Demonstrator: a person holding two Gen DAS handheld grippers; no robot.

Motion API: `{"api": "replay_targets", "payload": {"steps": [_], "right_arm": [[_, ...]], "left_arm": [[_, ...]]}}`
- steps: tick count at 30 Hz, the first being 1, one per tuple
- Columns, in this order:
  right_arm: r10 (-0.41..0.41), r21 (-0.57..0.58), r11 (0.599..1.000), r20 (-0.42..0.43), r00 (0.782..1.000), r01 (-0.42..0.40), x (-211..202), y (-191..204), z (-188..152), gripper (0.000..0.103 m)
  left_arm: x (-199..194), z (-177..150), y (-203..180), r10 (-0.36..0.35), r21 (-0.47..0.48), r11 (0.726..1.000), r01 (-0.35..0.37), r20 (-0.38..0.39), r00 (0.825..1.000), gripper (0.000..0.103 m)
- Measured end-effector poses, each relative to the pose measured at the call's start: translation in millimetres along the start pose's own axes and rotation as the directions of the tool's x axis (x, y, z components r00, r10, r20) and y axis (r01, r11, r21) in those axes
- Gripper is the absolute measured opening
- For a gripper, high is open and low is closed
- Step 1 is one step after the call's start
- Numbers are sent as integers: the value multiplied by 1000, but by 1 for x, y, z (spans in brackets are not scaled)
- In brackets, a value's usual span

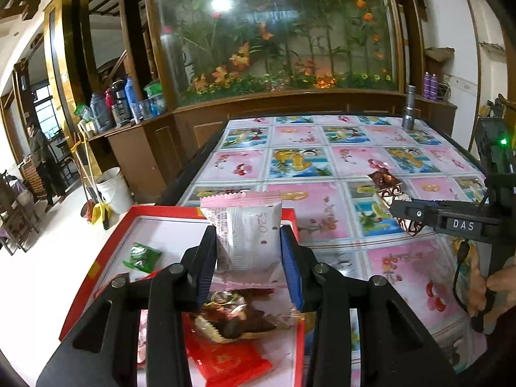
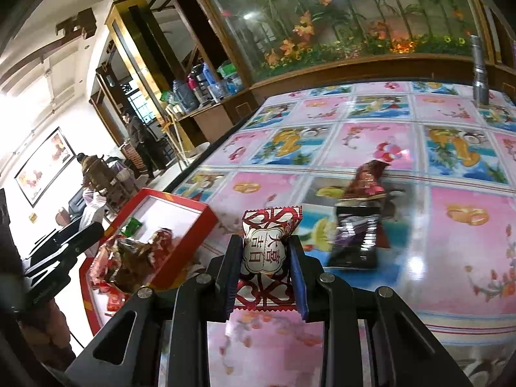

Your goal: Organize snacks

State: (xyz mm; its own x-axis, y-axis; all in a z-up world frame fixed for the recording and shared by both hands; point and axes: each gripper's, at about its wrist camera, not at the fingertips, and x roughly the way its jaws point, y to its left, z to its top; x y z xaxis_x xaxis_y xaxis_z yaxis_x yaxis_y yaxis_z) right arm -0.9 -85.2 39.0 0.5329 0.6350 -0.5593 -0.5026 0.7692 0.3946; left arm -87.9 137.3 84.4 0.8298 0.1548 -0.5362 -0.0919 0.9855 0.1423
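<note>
My left gripper is shut on a pink and white snack packet, held above the red-rimmed box. Inside the box lie a green candy, a brown wrapped snack and a red packet. My right gripper is shut on a red and white candy packet, held over the table just right of the box. Dark snack packets lie on the table ahead of it; they also show in the left wrist view.
The table has a pink and blue patterned cover. A metal flashlight stands at its far right. A wooden cabinet with a glass flower display is behind. A white bucket and people stand at the left.
</note>
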Motion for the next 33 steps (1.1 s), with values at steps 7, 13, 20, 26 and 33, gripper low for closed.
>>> {"api": "replay_targets", "payload": {"steps": [7, 13, 20, 26, 33], "right_arm": [[81, -22, 996, -8, 997, -81, 18, 38, 0, 28], [141, -45, 989, -21, 990, -141, 37, 72, -1, 29], [184, -78, 979, -58, 981, -188, 58, 104, -6, 29], [180, -115, 976, -78, 981, -188, 67, 119, -9, 31], [86, -15, 996, -64, 994, -87, 51, 69, -1, 33]], "left_arm": [[-1, -6, 15, 18, -16, 1000, -18, -1, 1000, 36], [-1, -11, 27, 37, -32, 999, -37, -7, 999, 36], [4, -17, 43, 63, -58, 996, -64, -24, 998, 36], [14, -28, 62, 87, -89, 992, -94, -71, 994, 36], [11, -30, 72, 90, -98, 991, -96, -65, 994, 36]]}}
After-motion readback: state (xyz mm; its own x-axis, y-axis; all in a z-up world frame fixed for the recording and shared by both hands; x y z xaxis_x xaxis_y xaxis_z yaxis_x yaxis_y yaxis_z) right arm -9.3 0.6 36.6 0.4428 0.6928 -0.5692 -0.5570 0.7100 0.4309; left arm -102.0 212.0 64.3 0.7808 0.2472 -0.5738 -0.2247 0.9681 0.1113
